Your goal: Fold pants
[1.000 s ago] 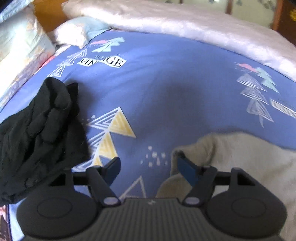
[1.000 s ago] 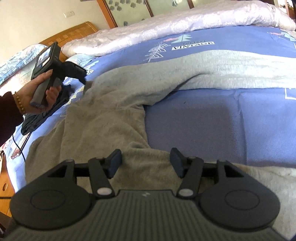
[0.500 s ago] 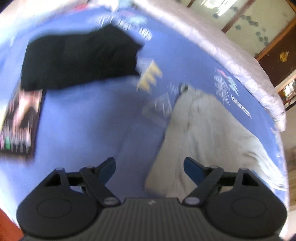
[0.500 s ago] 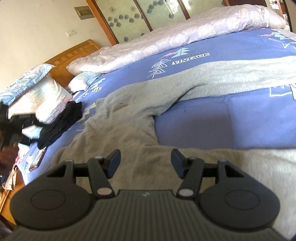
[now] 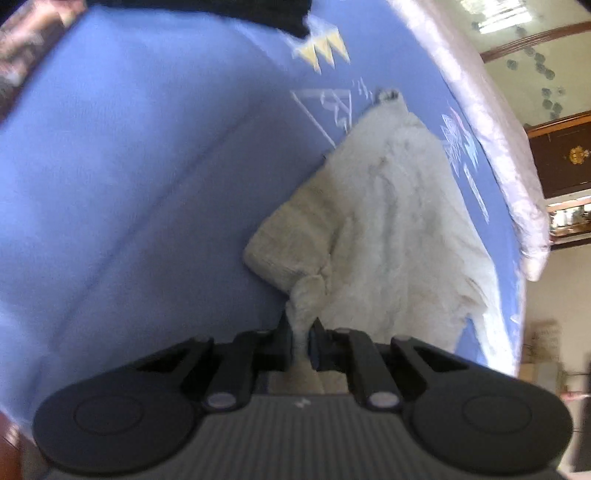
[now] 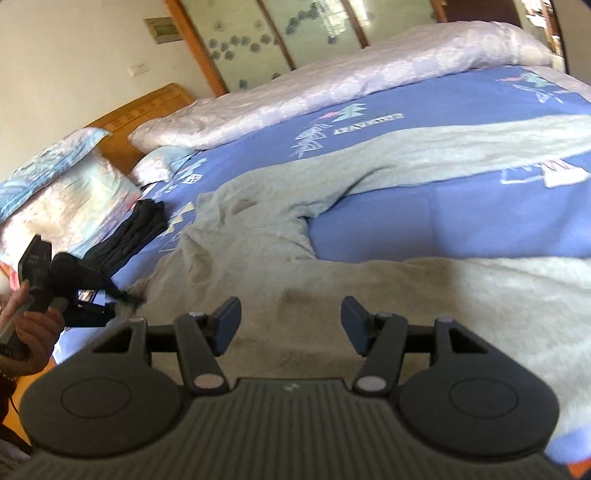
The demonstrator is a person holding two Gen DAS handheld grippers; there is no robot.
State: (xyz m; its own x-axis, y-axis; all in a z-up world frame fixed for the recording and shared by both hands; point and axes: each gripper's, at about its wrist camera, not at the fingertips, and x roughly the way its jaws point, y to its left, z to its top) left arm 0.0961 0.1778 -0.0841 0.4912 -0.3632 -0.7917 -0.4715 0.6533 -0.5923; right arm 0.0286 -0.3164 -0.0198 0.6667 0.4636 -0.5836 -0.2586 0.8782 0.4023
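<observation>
Light grey pants (image 6: 280, 229) lie spread over the blue bedsheet (image 6: 424, 221), legs reaching to the right. In the left wrist view my left gripper (image 5: 301, 338) is shut on a pinched fold at the waist corner of the pants (image 5: 388, 221). The right wrist view shows that gripper (image 6: 129, 301) at the pants' left edge, held by a hand. My right gripper (image 6: 290, 325) is open and empty, low over the near leg of the pants.
A dark garment (image 6: 129, 229) lies on the sheet left of the pants, also at the top of the left wrist view (image 5: 258, 11). Pillows (image 6: 62, 192) and a wooden headboard (image 6: 147, 110) stand at the left. A pale quilt (image 6: 351, 85) runs along the far side.
My left gripper swung from the dark garment down to the pants' waist corner and closed on the cloth. My right gripper stayed open over the near leg.
</observation>
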